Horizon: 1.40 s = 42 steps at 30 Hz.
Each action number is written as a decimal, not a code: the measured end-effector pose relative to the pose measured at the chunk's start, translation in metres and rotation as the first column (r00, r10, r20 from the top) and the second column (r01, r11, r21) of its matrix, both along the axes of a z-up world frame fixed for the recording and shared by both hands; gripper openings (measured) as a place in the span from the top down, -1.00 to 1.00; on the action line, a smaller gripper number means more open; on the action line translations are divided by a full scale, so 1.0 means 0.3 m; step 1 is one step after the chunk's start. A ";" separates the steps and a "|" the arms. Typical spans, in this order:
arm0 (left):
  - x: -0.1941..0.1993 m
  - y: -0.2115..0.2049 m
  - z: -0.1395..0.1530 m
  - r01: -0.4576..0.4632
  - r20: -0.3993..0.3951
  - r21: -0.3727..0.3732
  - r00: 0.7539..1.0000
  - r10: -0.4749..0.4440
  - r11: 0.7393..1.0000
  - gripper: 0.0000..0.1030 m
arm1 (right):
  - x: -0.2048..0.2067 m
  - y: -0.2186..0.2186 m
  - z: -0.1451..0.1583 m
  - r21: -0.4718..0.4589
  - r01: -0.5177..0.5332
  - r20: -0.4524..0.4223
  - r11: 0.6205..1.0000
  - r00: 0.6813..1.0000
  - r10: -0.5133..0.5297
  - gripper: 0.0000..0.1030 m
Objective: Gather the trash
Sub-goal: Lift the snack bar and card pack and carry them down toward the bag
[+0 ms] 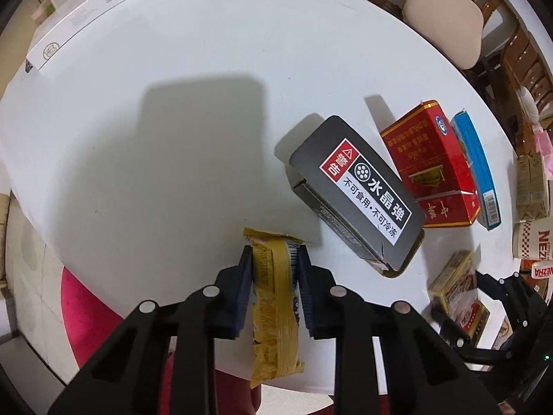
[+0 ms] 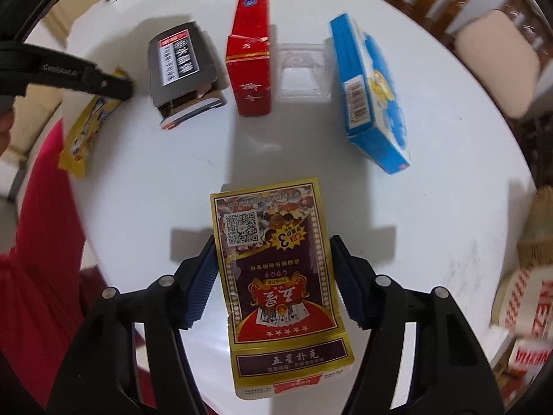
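My left gripper point(image 1: 274, 252) is shut on a yellow snack wrapper point(image 1: 274, 311), held above the near edge of the white round table point(image 1: 172, 138). It also shows in the right wrist view point(image 2: 86, 128), with the left gripper point(image 2: 117, 86) on it. My right gripper point(image 2: 273, 245) is shut on a gold and purple playing-card box point(image 2: 276, 276), held above the table. That box shows at the right in the left wrist view point(image 1: 456, 290). On the table lie a grey box point(image 1: 359, 190), a red box point(image 1: 432, 166) and a blue box point(image 2: 369, 93).
A clear plastic tray point(image 2: 302, 69) lies between the red and blue boxes. A white flat box point(image 1: 79, 17) sits at the table's far left. Paper cups and cartons point(image 1: 534, 235) crowd the right edge. Wooden chairs with a beige cushion point(image 1: 446, 17) stand behind. Red clothing point(image 2: 41, 242) is at the left.
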<state>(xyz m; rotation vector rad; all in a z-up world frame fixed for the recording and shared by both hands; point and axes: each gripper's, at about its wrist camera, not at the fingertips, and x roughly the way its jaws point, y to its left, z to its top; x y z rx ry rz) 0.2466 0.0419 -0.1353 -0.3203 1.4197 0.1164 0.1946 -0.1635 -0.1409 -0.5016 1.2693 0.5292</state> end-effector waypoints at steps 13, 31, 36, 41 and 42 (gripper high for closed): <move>-0.069 0.073 0.091 0.073 0.073 -0.016 0.995 -0.072 0.997 0.51 | 0.013 -0.055 0.117 0.097 0.233 0.042 0.968 0.970 -0.238 -0.19; -0.247 0.023 0.416 0.337 0.314 0.068 0.886 -0.341 0.939 0.51 | -0.245 0.044 0.514 0.190 0.259 0.271 0.947 0.913 -0.304 -0.20; -0.332 0.041 0.444 0.381 0.333 0.080 0.860 -0.385 0.921 0.51 | -0.344 0.102 0.529 0.193 0.251 0.278 0.949 0.913 -0.298 -0.20; -0.403 0.041 0.440 0.413 0.338 0.081 0.845 -0.414 0.907 0.51 | -0.435 0.151 0.527 0.197 0.230 0.277 0.953 0.919 -0.279 -0.20; -0.412 0.039 0.436 0.415 0.339 0.078 0.844 -0.416 0.906 0.51 | -0.449 0.157 0.527 0.196 0.227 0.279 0.954 0.920 -0.276 -0.20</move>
